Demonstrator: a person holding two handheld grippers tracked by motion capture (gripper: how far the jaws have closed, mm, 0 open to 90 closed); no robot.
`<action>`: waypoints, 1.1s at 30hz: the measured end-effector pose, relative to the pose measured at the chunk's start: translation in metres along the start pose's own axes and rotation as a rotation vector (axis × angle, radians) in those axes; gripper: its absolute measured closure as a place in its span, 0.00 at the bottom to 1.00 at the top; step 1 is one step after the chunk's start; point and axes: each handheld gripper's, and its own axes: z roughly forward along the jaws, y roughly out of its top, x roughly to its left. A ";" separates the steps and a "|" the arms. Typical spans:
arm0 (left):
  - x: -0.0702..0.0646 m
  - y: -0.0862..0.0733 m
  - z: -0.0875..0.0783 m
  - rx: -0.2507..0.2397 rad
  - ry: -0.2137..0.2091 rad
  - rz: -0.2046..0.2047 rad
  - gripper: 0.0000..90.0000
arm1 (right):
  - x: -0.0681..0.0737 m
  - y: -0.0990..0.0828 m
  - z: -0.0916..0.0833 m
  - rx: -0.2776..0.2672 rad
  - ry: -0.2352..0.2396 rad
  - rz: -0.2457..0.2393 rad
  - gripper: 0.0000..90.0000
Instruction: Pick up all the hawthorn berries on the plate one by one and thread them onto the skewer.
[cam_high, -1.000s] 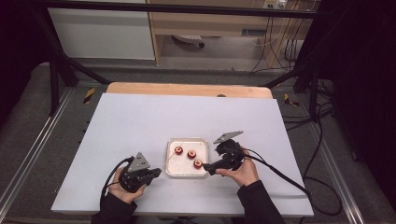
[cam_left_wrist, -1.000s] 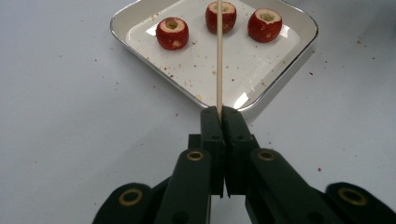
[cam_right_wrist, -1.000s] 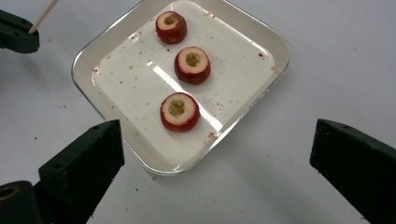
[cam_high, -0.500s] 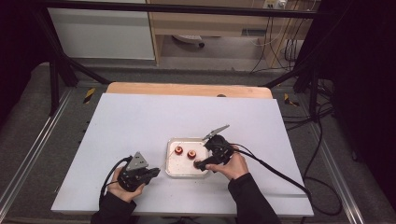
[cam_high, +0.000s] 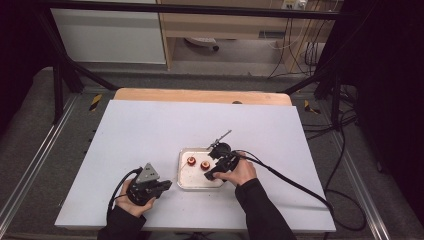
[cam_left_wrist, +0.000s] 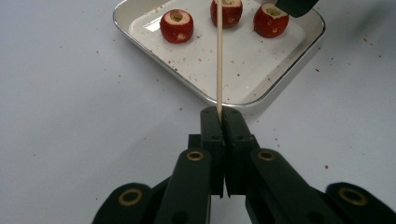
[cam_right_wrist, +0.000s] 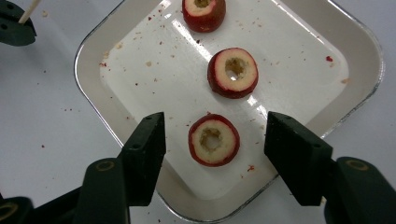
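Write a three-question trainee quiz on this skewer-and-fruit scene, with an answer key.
1. How many cored red fruit pieces lie in the tray?
2. True or false: the left gripper is shut on a thin wooden skewer.
3. Do the pads of the right gripper press the nearest fruit piece? A yes; B no, they stand apart on either side; C it is outside them.

Key: 1. three; 2. true; 3. B. The right gripper's jaws have just been closing, with that piece between them, untouched.

Bare table (cam_high: 150, 130) surrounds the tray (cam_high: 183, 176); skewer (cam_left_wrist: 219, 56) crosses its rim.
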 end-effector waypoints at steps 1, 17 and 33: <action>0.000 0.000 0.000 0.000 0.000 0.000 0.98 | 0.000 0.001 0.001 0.009 0.006 0.001 0.46; -0.002 0.000 0.001 0.004 0.001 0.011 0.98 | -0.004 0.006 0.013 0.095 0.038 0.038 0.66; -0.002 0.001 0.001 0.002 0.003 0.015 0.98 | -0.005 0.006 0.010 0.089 0.054 0.063 0.68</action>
